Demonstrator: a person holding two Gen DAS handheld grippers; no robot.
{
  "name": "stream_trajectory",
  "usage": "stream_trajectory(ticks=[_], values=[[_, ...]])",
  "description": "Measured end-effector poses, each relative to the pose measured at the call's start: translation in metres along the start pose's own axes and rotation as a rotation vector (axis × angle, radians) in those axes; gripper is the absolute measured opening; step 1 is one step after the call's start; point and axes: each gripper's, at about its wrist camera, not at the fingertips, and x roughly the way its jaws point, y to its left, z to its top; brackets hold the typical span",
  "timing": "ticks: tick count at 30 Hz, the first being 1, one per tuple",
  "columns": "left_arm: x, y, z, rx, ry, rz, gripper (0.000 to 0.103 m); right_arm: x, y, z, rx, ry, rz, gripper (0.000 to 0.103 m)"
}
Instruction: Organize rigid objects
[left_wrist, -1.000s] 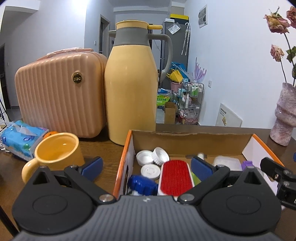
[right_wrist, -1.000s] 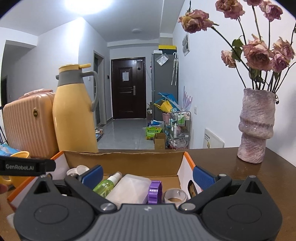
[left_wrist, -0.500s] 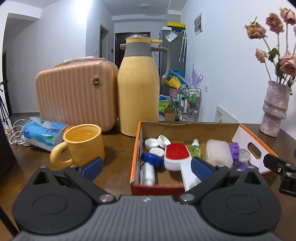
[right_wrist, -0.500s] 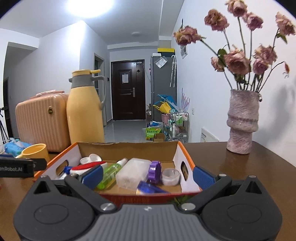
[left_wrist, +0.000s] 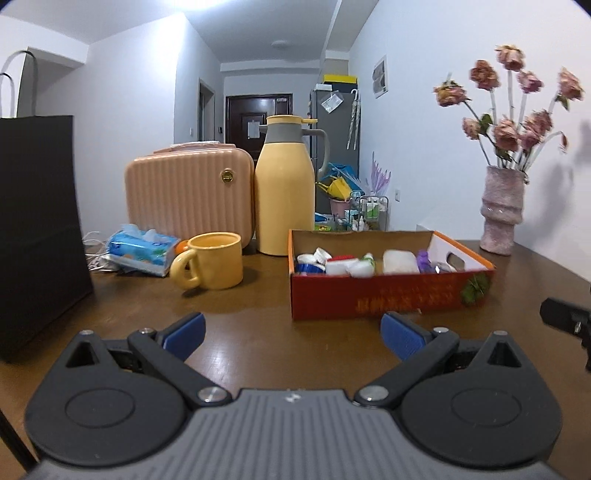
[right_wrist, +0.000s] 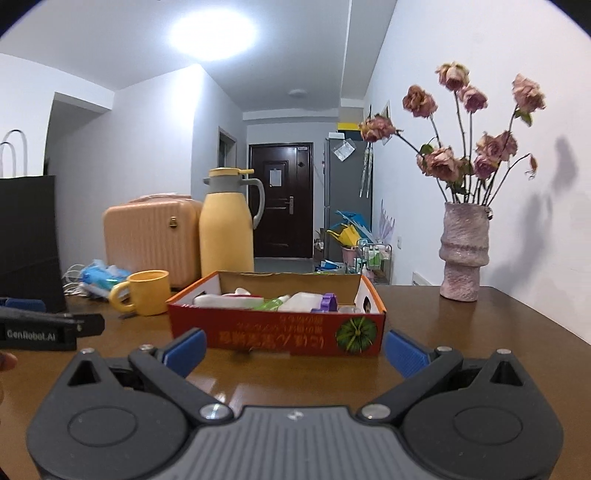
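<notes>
A red cardboard box (left_wrist: 391, 293) stands on the brown table, also in the right wrist view (right_wrist: 277, 334). It holds small rigid items: white caps, a red-topped brush (left_wrist: 341, 263), a green spray bottle (right_wrist: 275, 302), a clear plastic case (left_wrist: 400, 261) and a purple ring (right_wrist: 328, 303). My left gripper (left_wrist: 293, 334) is open and empty, well in front of the box. My right gripper (right_wrist: 295, 349) is open and empty, just in front of the box.
A yellow mug (left_wrist: 212, 260), blue tissue pack (left_wrist: 142, 251), pink case (left_wrist: 188, 192) and yellow thermos jug (left_wrist: 286, 184) stand left and behind the box. A black paper bag (left_wrist: 37, 229) is at far left. A vase of dried roses (left_wrist: 500, 210) stands at right.
Both grippers have pulled back from over the box toward the table's near side; the box now lies wholly ahead of them. Both stay open and empty.
</notes>
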Motion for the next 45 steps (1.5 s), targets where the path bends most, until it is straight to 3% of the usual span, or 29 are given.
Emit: stream_trajectory(ticks=[6, 13, 45], values=[[-0.056, -0.002, -0.025, 0.019, -0.037, -0.009, 0.103, -0.048, 0.001, -0.019, 0.016, 0.004, -0.028, 0.103], [-0.091, -0.005, -0.035, 0.014, -0.07, -0.011, 0.103, -0.078, 0.004, -0.035, 0.04, 0.03, -0.026, 0.103], [-0.107, -0.003, -0.038, 0.011, -0.095, -0.012, 0.103, -0.089, 0.011, -0.035, 0.034, 0.016, -0.013, 0.103]])
